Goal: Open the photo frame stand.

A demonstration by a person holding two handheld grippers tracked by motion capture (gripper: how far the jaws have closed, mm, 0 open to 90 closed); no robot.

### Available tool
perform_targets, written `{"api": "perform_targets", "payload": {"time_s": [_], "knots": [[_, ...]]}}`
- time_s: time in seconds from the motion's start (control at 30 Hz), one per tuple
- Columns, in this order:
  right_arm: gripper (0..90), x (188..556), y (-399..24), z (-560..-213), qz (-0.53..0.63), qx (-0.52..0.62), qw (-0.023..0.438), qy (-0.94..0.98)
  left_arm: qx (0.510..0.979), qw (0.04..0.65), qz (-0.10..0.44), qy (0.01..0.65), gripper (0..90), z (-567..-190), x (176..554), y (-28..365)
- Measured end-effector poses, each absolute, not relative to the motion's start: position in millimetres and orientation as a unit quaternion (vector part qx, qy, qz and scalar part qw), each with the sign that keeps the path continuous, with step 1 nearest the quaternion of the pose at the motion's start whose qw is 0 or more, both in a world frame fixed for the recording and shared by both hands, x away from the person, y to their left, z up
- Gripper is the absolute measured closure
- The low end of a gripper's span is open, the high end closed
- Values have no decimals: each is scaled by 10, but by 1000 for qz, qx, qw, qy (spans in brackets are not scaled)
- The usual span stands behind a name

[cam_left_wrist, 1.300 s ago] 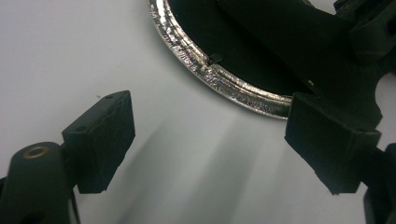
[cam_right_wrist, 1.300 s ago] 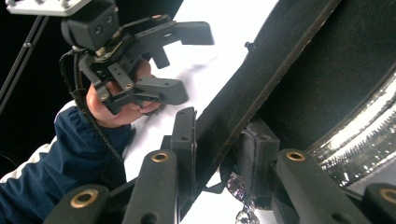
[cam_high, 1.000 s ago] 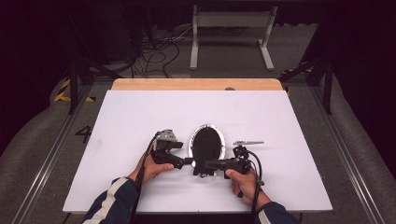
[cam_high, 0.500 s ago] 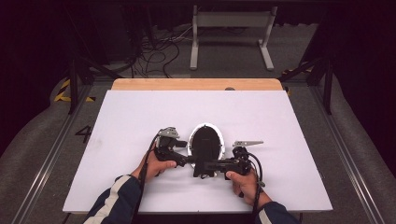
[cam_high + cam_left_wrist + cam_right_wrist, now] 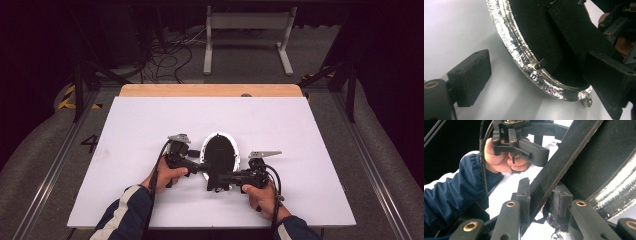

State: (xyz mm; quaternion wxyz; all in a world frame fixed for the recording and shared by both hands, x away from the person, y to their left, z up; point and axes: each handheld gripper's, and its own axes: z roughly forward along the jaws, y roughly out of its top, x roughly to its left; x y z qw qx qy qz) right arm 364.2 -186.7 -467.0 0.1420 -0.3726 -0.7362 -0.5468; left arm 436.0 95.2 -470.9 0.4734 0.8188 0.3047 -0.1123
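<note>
Two handheld grippers met at an oval black frame near the front middle of my white table.

My right gripper (image 5: 220, 178) was clamped on the black strut (image 5: 564, 167) that stuck out from the frame's back, its pads pressing the strut from both sides. My left gripper (image 5: 200, 166) stood wide apart, its jaws having just been opening; the oval frame (image 5: 218, 152), black-backed with a glittering silver rim (image 5: 524, 60), lay between the jaws, and I saw clear table between one jaw and the rim. The frame lay on the white table (image 5: 300, 130), close to the front edge where my hands came in. Open white surface spread to the left, right and far side, well clear of the wooden strip (image 5: 210, 90) along the far edge.
</note>
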Motion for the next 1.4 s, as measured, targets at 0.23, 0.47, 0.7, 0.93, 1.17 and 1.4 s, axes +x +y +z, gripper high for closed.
{"api": "perform_targets", "payload": {"time_s": [0.23,0.47,0.7,0.93,1.17,1.4], "knots": [[718,3623,-1857,-4662,-551,-356,140,-742,818,488,-148,265,149,-4676,4330,889],[723,3624,-1863,-4666,-550,-360,142,-740,815,494,-141,268,221,-4662,4337,953],[742,3631,-1884,-4671,-552,-368,143,-734,812,509,-99,268,489,-4579,4323,1066],[741,3632,-1892,-4666,-551,-374,141,-733,814,515,-63,260,559,-4497,4261,1072],[734,3636,-1897,-4659,-546,-377,130,-737,813,527,-28,246,615,-4401,4182,1078],[728,3603,-1890,-4575,-547,-365,104,-746,819,528,47,220,645,-4263,4052,1055]]}}
